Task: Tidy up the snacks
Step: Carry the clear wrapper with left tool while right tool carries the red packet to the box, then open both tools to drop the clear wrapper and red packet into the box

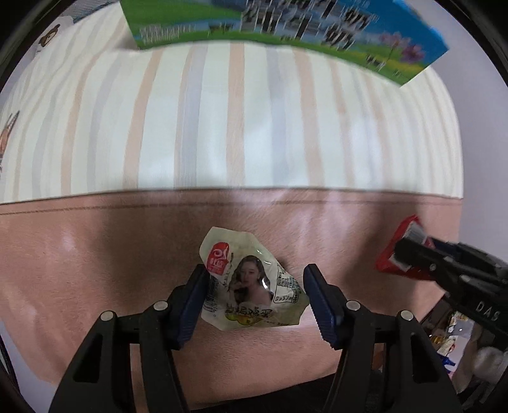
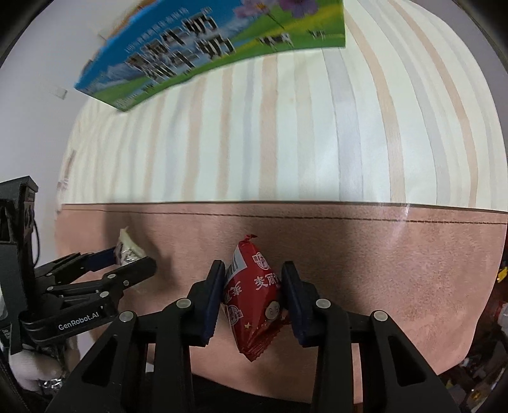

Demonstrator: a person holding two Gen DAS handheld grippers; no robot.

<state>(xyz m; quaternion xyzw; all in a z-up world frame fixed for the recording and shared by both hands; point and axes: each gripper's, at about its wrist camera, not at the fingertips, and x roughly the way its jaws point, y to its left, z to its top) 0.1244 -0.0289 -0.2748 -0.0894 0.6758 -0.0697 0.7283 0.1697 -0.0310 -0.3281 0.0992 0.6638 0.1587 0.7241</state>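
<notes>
Left claw [image 1: 255, 297] holds an egg packet [image 1: 250, 282] over the near band of the bed [image 1: 222, 127]. Right claw [image 2: 250, 297], just to its right, holds a snack packet [image 2: 254, 298] over the same band. A milk carton [image 1: 285, 28] lies at the far side of the bed.

Between the left black tool's [image 1: 255, 305] blue pads sits a cream-and-pale-green crinkled foil packet [image 1: 250, 282] with a red logo and printed portrait, between the right black tool's [image 2: 250, 301] blue pads a red plastic wrapper [image 2: 252, 298] with white characters, beyond both tools a cream bedsheet [image 2: 285, 133] striped peach and grey-blue above a dusty-pink band [image 2: 381, 254], and farther beyond a blue-and-green cardboard carton [image 2: 206, 47] printed with cows and purple flowers.
</notes>
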